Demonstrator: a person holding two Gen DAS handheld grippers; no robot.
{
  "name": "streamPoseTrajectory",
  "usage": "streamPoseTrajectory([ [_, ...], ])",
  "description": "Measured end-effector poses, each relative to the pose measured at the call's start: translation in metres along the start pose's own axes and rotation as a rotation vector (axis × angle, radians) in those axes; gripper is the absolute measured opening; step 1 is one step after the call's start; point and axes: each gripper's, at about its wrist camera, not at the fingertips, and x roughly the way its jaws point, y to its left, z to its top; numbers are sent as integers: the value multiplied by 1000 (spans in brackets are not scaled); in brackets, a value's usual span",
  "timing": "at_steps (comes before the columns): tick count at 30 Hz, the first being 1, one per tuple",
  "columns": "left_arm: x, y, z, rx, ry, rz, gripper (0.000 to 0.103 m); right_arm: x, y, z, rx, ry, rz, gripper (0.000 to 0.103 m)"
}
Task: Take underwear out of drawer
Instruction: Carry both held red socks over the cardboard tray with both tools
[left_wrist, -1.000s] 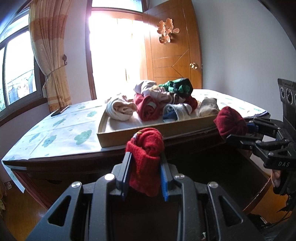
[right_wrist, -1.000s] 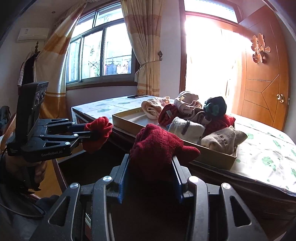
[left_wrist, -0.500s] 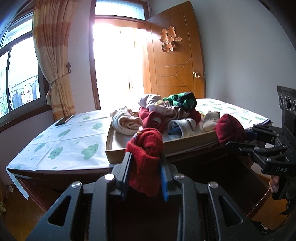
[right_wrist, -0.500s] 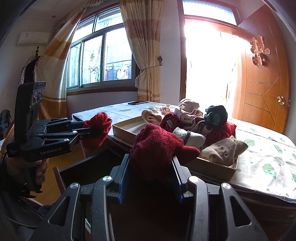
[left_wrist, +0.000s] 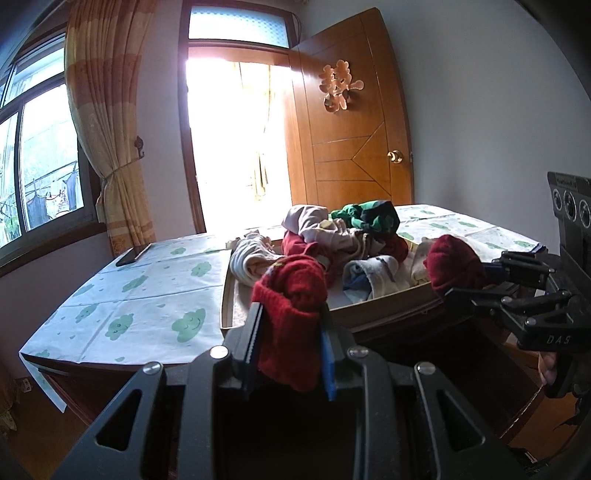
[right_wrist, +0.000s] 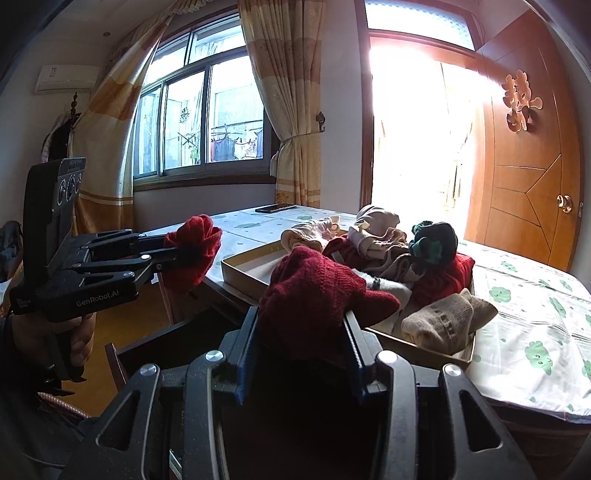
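The left claw (left_wrist: 290, 332) is clamped on a bright red knitted garment (left_wrist: 290, 295), its blue-edged pads pressing both sides. The right claw (right_wrist: 301, 332) is closed, a little wider, around a dark red knitted garment (right_wrist: 317, 291). Both bundles hang above the open dark wooden drawer (right_wrist: 122, 354). Just beyond them, a shallow cardboard tray (left_wrist: 384, 308) piled with rolled clothes sits on the surface under a white cloth with green cloud prints (left_wrist: 155, 295).
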Motion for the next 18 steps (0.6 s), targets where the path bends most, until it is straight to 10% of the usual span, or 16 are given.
streamPoseTrajectory([
  [18, 24, 15, 28, 37, 22, 28, 26, 22, -17, 32, 28, 17, 8, 44],
])
